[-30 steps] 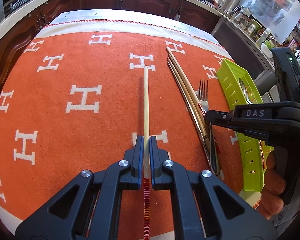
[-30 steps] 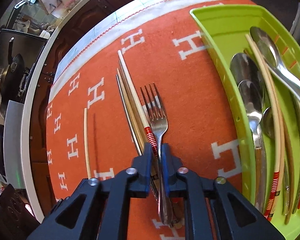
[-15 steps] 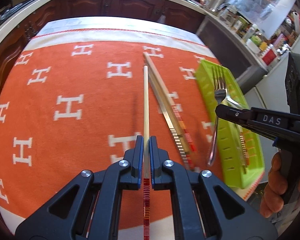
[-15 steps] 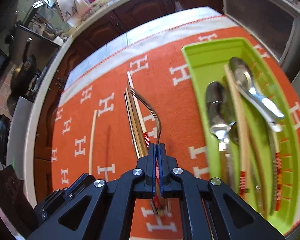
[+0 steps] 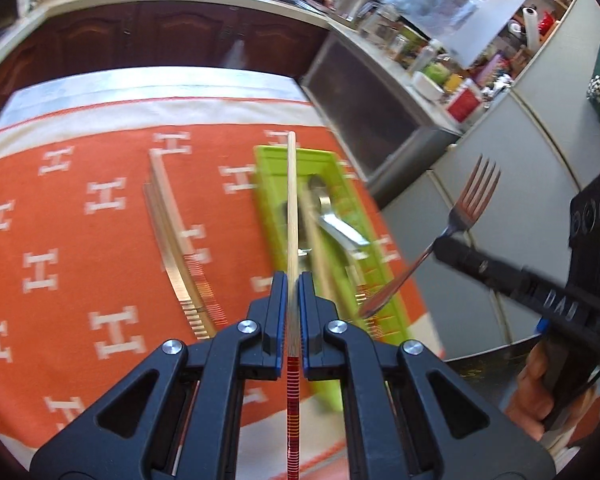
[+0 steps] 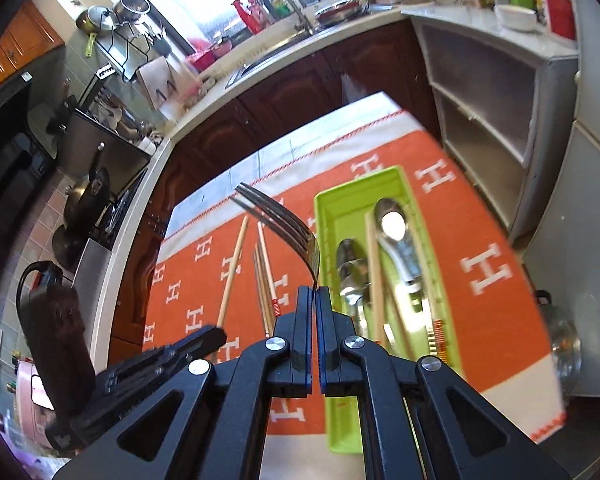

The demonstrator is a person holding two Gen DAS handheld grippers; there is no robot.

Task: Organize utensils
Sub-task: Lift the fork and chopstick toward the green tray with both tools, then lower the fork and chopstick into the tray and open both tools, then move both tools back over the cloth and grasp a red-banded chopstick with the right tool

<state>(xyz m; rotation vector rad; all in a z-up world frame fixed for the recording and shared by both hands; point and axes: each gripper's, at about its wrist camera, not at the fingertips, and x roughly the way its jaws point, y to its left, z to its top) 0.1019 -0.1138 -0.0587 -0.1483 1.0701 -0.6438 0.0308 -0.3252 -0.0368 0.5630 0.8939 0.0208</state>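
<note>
My left gripper [image 5: 293, 280] is shut on a wooden chopstick [image 5: 292, 200] with a red-striped end, held in the air over the green utensil tray [image 5: 270, 200]. My right gripper [image 6: 315, 292] is shut on a metal fork [image 6: 284, 216], lifted high beside the tray [image 6: 380, 178]; the fork [image 5: 466, 216] also shows in the left wrist view at the right. The tray holds spoons [image 6: 396, 232] and chopsticks. More chopsticks [image 5: 172, 224] lie on the orange cloth [image 5: 60, 208] left of the tray.
The orange H-patterned cloth covers the table. Dark wood cabinets [image 6: 300, 88] and a counter with a sink stand behind. A grey shelf unit [image 6: 496, 92] stands to the right of the table.
Both grippers have risen and swung right. The left chopstick now hangs over the tray. The fork has gone from low by the cloth to high in the air.
</note>
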